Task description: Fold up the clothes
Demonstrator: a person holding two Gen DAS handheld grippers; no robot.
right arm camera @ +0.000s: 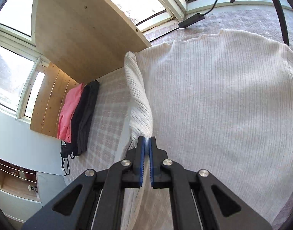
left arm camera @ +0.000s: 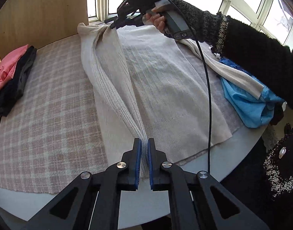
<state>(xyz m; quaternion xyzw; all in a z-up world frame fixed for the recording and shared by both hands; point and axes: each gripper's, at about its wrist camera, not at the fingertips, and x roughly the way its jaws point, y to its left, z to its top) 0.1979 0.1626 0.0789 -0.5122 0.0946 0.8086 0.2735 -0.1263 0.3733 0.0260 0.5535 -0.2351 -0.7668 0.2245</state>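
A cream ribbed knit sweater (left arm camera: 165,88) lies spread on the checked cloth, with its left edge lifted into a taut fold. My left gripper (left arm camera: 144,143) is shut on the near end of that raised edge. The right gripper (left arm camera: 112,25), held by a hand in a dark sleeve, pinches the far end near the window. In the right wrist view the sweater (right arm camera: 223,105) fills the right side, and my right gripper (right arm camera: 146,141) is shut on a bunched ridge of the knit.
A pink garment (left arm camera: 6,69) and a black garment (left arm camera: 14,88) lie stacked at the left by a wooden panel (left arm camera: 41,13). Blue clothing (left arm camera: 248,107) sits at the right table edge. A black cable (left arm camera: 207,95) hangs across the sweater.
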